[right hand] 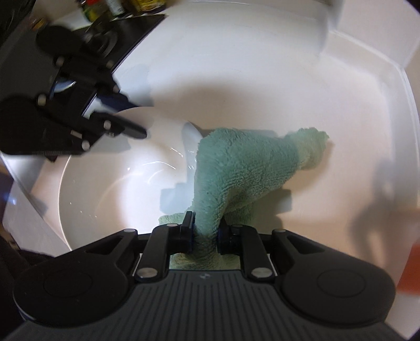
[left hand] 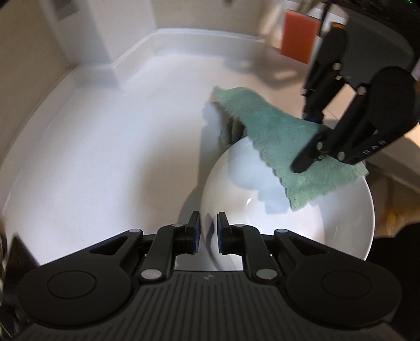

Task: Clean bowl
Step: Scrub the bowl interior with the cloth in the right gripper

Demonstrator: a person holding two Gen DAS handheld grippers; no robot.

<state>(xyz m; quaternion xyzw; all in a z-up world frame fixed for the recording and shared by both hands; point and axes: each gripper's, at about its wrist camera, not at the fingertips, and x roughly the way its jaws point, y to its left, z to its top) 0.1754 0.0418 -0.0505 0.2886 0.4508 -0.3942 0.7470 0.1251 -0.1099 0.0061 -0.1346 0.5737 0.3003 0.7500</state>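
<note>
A white bowl (left hand: pixel 328 223) (right hand: pixel 110 183) sits on a white counter. My left gripper (left hand: pixel 208 233) is shut on the bowl's near rim, one finger inside and one outside; it shows at the left of the right wrist view (right hand: pixel 136 118). My right gripper (right hand: pixel 206 233) is shut on a green cloth (right hand: pixel 236 168), which hangs over the bowl's far edge and trails onto the counter. In the left wrist view the cloth (left hand: pixel 275 131) drapes across the bowl's rim, with the right gripper (left hand: pixel 307 160) pinching it from the upper right.
The white counter (left hand: pixel 105 157) has a raised back edge and wall corner behind it. An orange object (left hand: pixel 299 36) stands at the back right. A black hob (right hand: pixel 126 28) and several bottles (right hand: pixel 115 6) lie beyond the counter's far left.
</note>
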